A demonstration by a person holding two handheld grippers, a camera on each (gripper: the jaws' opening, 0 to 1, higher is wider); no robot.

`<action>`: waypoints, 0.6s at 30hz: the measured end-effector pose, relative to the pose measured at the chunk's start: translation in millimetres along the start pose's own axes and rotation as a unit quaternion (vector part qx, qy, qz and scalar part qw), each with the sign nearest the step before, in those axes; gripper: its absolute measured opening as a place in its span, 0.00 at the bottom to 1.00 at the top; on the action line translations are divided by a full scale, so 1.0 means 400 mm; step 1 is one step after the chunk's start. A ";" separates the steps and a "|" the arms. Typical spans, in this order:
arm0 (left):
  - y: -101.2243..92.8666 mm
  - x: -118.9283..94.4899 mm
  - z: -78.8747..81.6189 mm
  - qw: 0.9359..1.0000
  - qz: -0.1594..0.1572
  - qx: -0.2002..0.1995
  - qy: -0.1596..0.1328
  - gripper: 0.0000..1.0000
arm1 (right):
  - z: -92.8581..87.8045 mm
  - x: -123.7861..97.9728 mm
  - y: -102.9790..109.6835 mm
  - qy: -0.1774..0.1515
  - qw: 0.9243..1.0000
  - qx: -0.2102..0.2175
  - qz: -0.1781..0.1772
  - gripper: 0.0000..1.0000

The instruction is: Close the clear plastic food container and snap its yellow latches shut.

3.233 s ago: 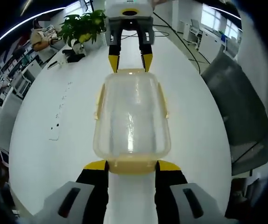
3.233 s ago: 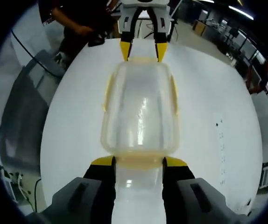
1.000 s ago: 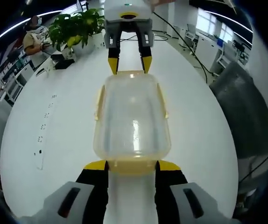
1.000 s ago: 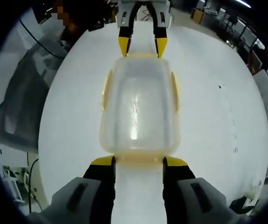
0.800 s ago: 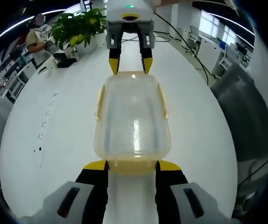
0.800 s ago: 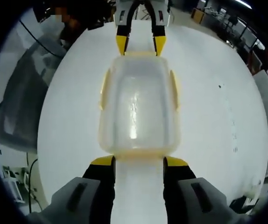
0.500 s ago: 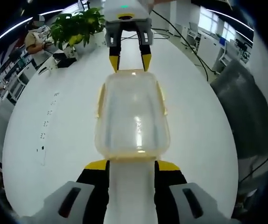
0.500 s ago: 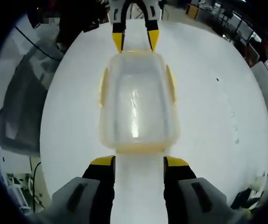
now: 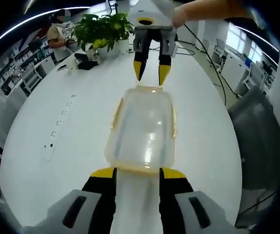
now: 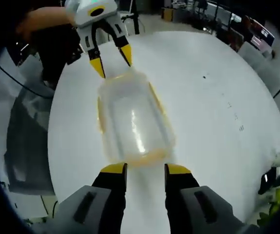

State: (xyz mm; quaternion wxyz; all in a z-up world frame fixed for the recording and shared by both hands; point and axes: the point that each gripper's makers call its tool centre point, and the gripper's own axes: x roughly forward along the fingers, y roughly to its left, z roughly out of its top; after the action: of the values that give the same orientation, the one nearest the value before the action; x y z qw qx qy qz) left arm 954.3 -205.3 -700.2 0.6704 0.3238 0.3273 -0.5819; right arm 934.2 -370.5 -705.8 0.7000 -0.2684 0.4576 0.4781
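A clear plastic container [image 9: 142, 131] with its lid on lies lengthwise on the white table [image 9: 67, 131]. Yellow latches [image 9: 116, 109] run along its sides and ends. My left gripper [image 9: 137, 173] stands open just short of the near end, with nothing between its fingers. At the far end my right gripper [image 9: 150, 72] hangs open, its yellow tips just off the rim. In the right gripper view the container [image 10: 132, 124] lies slanted. There my right gripper [image 10: 145, 169] is open at one end and the left gripper [image 10: 112, 61] open at the other.
A potted plant [image 9: 103, 31] and a seated person [image 9: 59, 29] are at the table's far edge. A grey chair [image 9: 254, 141] stands beside the table, also seen as the chair [image 10: 28, 141]. A hand [image 9: 203, 9] holds the right gripper.
Both grippers have backed a little off the container's ends, which earlier sat between their tips. Both views have swung, and the container now looks slanted in the right gripper view.
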 end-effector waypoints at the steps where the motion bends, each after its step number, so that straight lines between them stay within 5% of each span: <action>1: 0.000 -0.001 0.000 1.000 0.005 -0.011 -0.003 0.28 | 0.000 0.001 -0.001 0.000 1.000 0.001 -0.002 0.28; 9: 0.008 -0.006 -0.017 0.995 0.042 -0.086 -0.002 0.25 | 0.012 0.008 0.005 -0.015 1.000 0.016 -0.011 0.27; 14: 0.011 -0.006 -0.009 0.981 0.063 -0.178 -0.031 0.25 | 0.010 0.014 0.000 -0.034 0.997 0.060 -0.018 0.25; 18: 0.006 0.000 -0.013 0.981 0.068 -0.182 -0.030 0.23 | 0.010 0.016 -0.007 -0.049 0.995 0.084 -0.022 0.25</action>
State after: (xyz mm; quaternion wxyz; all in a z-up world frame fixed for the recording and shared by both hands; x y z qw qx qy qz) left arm 956.3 -201.0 -703.1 0.7654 0.2009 0.3847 -0.4752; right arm 939.2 -365.7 -709.8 0.7521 -0.1951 0.4550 0.4351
